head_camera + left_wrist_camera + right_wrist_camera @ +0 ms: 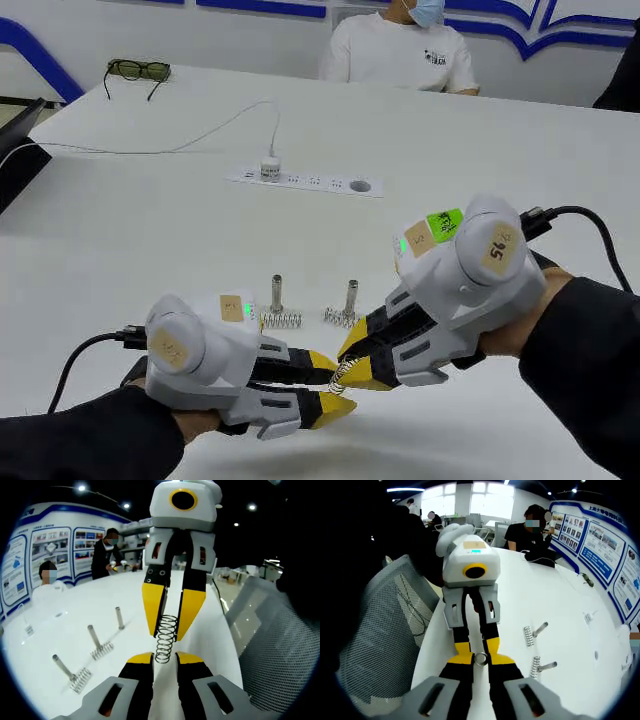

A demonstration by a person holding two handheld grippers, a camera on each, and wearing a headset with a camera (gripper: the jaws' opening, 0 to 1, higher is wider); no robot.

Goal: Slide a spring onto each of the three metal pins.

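Status: right tongs pinched narrow on the far coils of one spring, over the table. The left tongs are also narrow, tips flanking the spring's near end; grip or mere touch, cannot tell.

Head view: first pin and second pin stand at 12 o'clock of the tong tips. Loose spring A and loose spring B lie flat between them at their bases.

Left gripper view: third pin upright at 10 o'clock of the held spring.
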